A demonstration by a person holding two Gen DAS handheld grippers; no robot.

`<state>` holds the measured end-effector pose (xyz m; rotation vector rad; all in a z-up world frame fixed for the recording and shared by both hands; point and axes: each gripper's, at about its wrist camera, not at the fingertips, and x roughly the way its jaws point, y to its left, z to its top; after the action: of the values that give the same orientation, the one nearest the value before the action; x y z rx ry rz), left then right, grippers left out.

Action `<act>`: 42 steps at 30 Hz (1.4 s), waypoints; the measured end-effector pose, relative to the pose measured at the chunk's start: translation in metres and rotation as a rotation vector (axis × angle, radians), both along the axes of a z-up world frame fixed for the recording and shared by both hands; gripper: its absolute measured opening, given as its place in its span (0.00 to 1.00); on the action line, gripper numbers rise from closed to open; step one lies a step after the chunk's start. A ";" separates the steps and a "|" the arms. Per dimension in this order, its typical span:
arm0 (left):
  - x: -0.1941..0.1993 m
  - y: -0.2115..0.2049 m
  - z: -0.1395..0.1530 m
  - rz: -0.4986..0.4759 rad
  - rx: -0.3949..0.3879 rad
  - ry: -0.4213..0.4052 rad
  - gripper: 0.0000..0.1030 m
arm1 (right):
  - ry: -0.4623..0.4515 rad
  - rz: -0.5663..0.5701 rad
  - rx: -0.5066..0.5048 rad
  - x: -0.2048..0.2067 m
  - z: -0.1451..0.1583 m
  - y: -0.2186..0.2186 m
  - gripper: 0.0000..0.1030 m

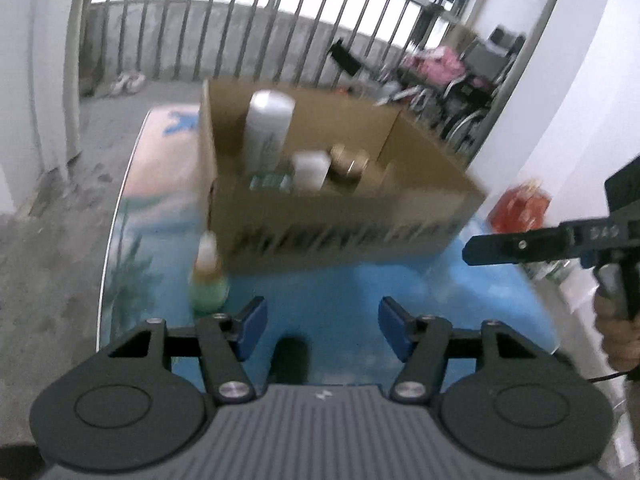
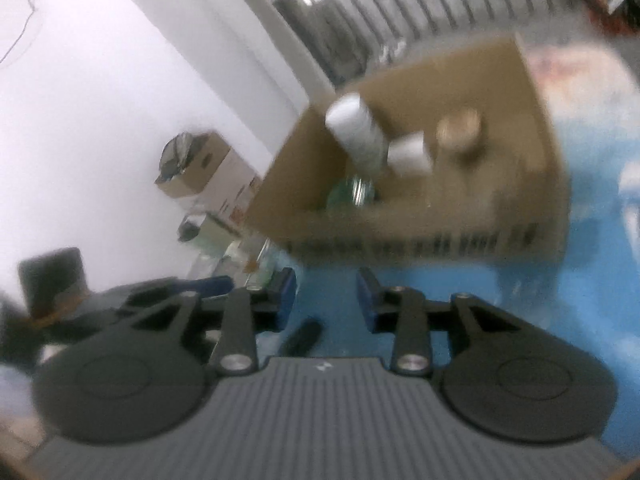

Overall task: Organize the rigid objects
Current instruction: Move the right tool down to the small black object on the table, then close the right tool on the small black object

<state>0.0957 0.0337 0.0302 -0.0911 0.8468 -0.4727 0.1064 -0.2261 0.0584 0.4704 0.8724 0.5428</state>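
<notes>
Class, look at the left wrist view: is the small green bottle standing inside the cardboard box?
No. The green bottle stands on the blue table, outside the cardboard box.

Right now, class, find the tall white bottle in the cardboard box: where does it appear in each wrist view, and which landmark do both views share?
Left wrist view: tall white bottle stands upper centre-left, at the left end of the cardboard box.
Right wrist view: the bottle is upper centre and leans in the picture.
Shared landmark: gold-lidded jar, to the right of it in both.
</notes>
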 end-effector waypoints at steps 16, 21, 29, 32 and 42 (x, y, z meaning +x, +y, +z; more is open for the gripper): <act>-0.005 -0.019 -0.069 0.013 0.234 0.023 0.46 | 0.228 0.031 0.054 0.025 -0.107 0.086 0.32; -0.006 -0.020 -0.069 0.008 0.230 0.006 0.45 | 0.212 0.061 0.038 0.032 -0.108 0.103 0.30; -0.004 -0.013 -0.067 0.026 0.197 0.005 0.35 | 0.167 0.104 0.033 0.030 -0.110 0.124 0.26; -0.004 -0.010 -0.066 0.032 0.162 0.019 0.34 | 0.168 0.103 0.042 0.030 -0.108 0.122 0.26; -0.011 -0.021 -0.046 0.020 0.125 -0.028 0.33 | 0.129 0.080 0.046 0.021 -0.089 0.106 0.25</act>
<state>0.0852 0.0130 -0.0159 0.0222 0.8455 -0.4003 0.1270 -0.1204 -0.0306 0.5187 1.0072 0.6116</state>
